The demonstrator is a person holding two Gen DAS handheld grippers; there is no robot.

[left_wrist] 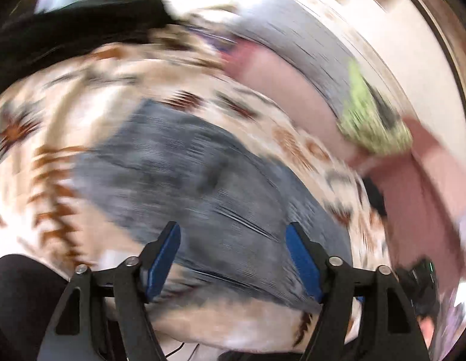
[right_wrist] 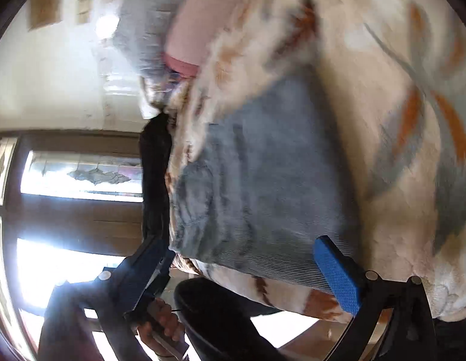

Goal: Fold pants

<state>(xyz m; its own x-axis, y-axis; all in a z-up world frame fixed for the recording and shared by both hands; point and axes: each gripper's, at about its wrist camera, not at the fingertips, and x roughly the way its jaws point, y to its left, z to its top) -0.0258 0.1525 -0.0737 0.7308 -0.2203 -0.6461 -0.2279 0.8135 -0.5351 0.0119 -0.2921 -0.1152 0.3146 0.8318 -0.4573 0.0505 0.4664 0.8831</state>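
Observation:
The pants (left_wrist: 188,165) are blue-grey denim, folded into a compact block on a cream blanket (left_wrist: 82,105) with orange and grey patterns. The left wrist view is heavily motion-blurred. My left gripper (left_wrist: 233,234) hovers over the near end of the pants, its blue pads wide apart with nothing pressed between them. In the right wrist view the pants (right_wrist: 263,165) lie just ahead on the blanket (right_wrist: 398,150). My right gripper (right_wrist: 242,246) is open very wide, its fingers spanning the near edge of the pants without gripping them.
A pink pillow (left_wrist: 278,75), a grey pillow (left_wrist: 308,39) and a green cloth (left_wrist: 374,114) lie at the far side of the bed. Black fabric (left_wrist: 67,30) sits at the blanket's edge. A person's hand (right_wrist: 160,322) holds a handle below. Bright windows (right_wrist: 82,177) stand beyond.

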